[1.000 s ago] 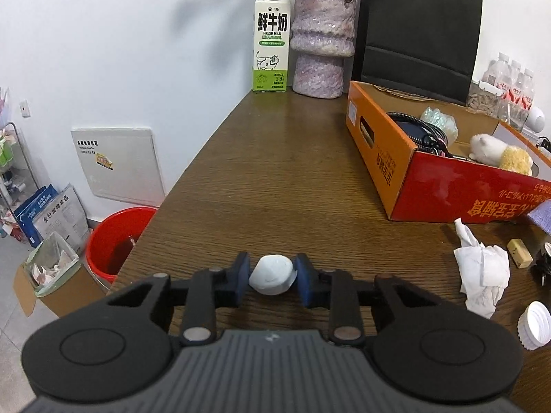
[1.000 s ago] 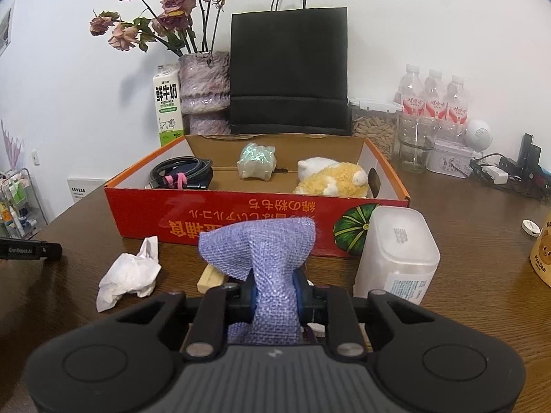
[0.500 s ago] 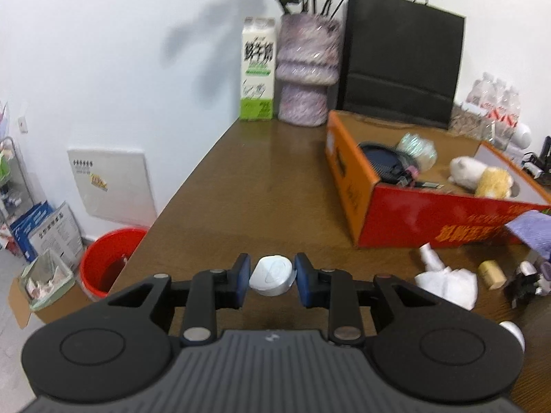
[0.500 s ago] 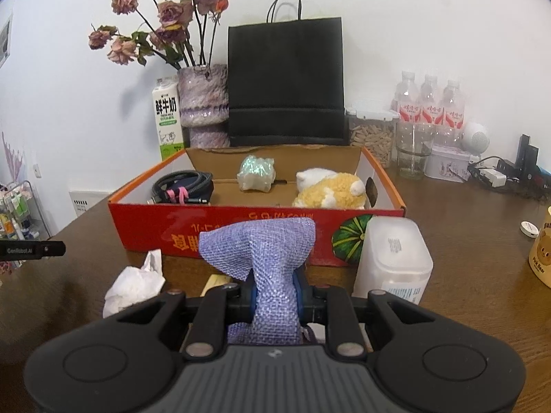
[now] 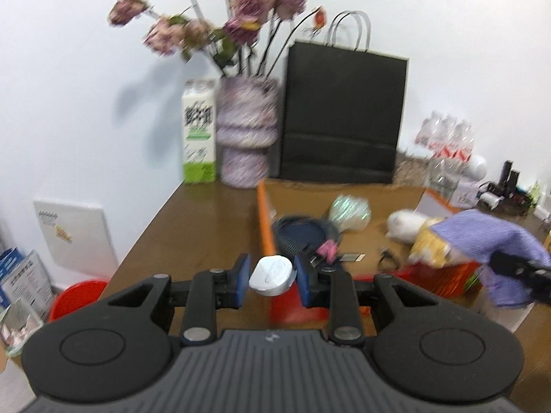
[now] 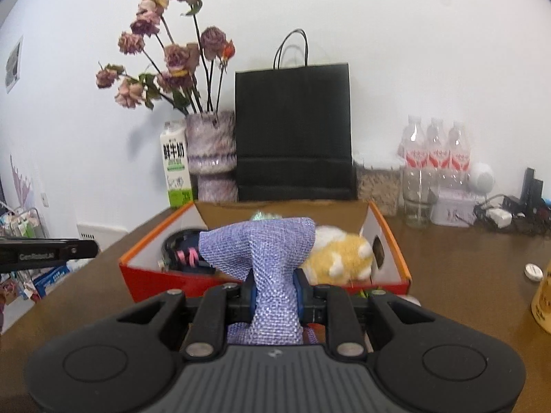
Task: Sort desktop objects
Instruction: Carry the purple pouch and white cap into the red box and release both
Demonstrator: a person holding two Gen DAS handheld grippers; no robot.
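My left gripper (image 5: pixel 270 277) is shut on a small white cap-like object (image 5: pixel 271 275), held above the left wall of the red-and-orange cardboard box (image 5: pixel 263 220). My right gripper (image 6: pixel 274 290) is shut on a purple woven cloth pouch (image 6: pixel 265 244), raised over the box's near wall (image 6: pixel 165 280); the pouch (image 5: pixel 482 237) also shows at the right in the left wrist view. Inside the box lie a coiled black cable (image 5: pixel 299 235), a pale shiny toy (image 5: pixel 349 211) and a white-and-yellow plush (image 6: pixel 341 253).
At the back stand a milk carton (image 6: pixel 176 168), a vase of dried roses (image 6: pixel 213 158), a black paper bag (image 6: pixel 294 130), water bottles (image 6: pixel 435 158) and a jar. Chargers and cables (image 6: pixel 509 213) lie at right. A red bucket (image 5: pixel 74 297) sits on the floor left of the table.
Both grippers rose with their loads. The left one swung right toward the box, which now lies just ahead of it. The right one now looks over the box's near wall.
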